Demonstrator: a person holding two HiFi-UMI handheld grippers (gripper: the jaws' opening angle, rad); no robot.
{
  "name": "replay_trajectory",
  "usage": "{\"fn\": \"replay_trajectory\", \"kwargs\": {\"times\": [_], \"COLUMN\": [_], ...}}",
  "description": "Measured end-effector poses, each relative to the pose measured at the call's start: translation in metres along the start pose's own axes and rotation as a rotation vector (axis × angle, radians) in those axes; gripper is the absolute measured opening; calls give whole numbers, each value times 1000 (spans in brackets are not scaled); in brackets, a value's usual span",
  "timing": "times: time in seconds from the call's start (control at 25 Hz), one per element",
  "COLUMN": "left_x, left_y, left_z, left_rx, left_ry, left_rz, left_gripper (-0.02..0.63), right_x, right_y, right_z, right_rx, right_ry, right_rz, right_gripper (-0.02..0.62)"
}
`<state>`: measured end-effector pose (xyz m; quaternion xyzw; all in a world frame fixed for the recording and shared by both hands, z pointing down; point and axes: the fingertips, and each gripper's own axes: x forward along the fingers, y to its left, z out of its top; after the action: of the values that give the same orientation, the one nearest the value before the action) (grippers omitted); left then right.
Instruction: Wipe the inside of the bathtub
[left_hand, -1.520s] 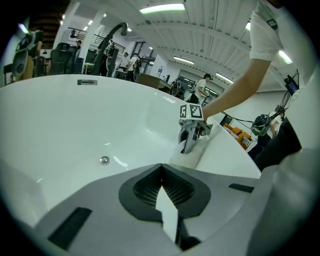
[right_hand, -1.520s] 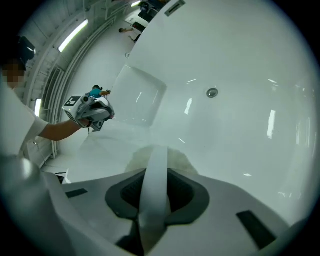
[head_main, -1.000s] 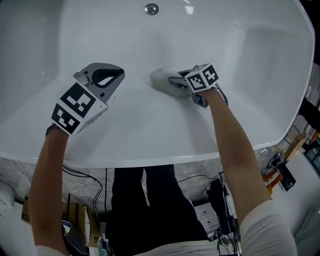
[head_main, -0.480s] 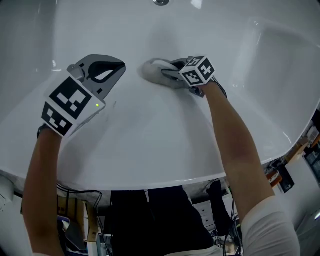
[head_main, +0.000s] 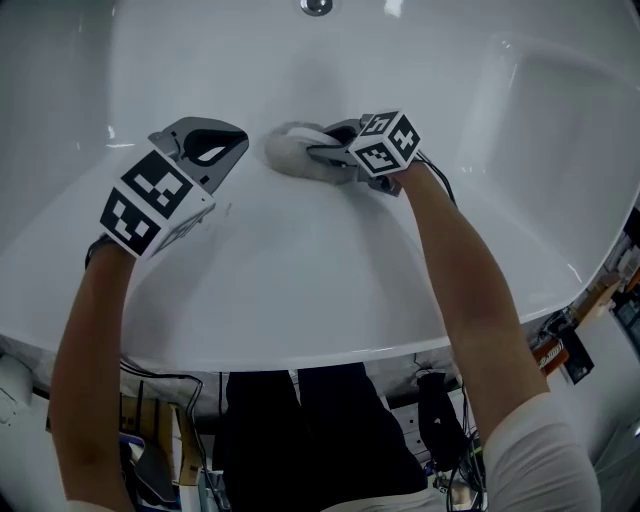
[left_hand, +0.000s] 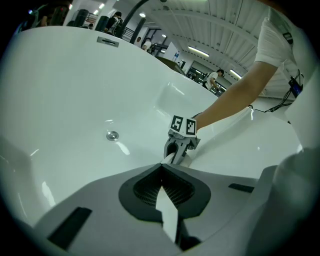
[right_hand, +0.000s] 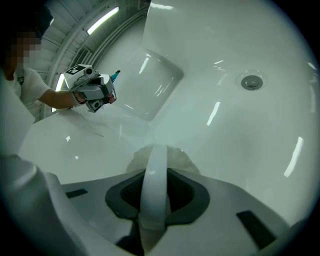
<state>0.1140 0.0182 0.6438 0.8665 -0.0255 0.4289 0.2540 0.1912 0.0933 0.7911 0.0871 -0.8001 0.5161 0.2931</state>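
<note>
- Bathtub (head_main: 300, 290), white and glossy, lies under a person who leans over its near rim with both arms reaching down inside it.
- The right gripper (head_main: 318, 152) is clamped on the white handle (right_hand: 155, 185) of a pale wiping pad (head_main: 285, 148), and the handle runs straight up between the two jaws.
- That pad is pressed against the tub's sloping inner wall, on the near side of the drain (head_main: 316, 6) and well apart from it.
- The left gripper (head_main: 238, 140) has its jaws brought together, tips meeting, with nothing held in them.
- It sits just to the left of the pad, close to the same sloping wall; I cannot tell from here whether it touches the surface.
- The two grippers point toward each other, near one another but apart.
- Overhead lights show as bright streaks on the wet-looking enamel around the drain.
</note>
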Motion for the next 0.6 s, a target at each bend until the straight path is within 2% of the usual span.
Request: {"fn": "replay_trajectory", "kwargs": {"times": [0.24, 0.4, 0.6], "left_x": [20, 14, -5], "left_y": [-13, -32, -42], "left_z": [9, 10, 13], "left_rx": [43, 83, 72], "left_ry": [42, 74, 84], "left_rz": [3, -10, -2], "left_gripper": [6, 6, 6], "right_x": [-15, -34, -72], "right_y": [38, 83, 135], "right_z": [13, 19, 22], "right_rx": [-52, -85, -127], "right_ry": [-11, -33, -76], "right_rz": [41, 84, 125], "right_gripper": [89, 89, 89]}}
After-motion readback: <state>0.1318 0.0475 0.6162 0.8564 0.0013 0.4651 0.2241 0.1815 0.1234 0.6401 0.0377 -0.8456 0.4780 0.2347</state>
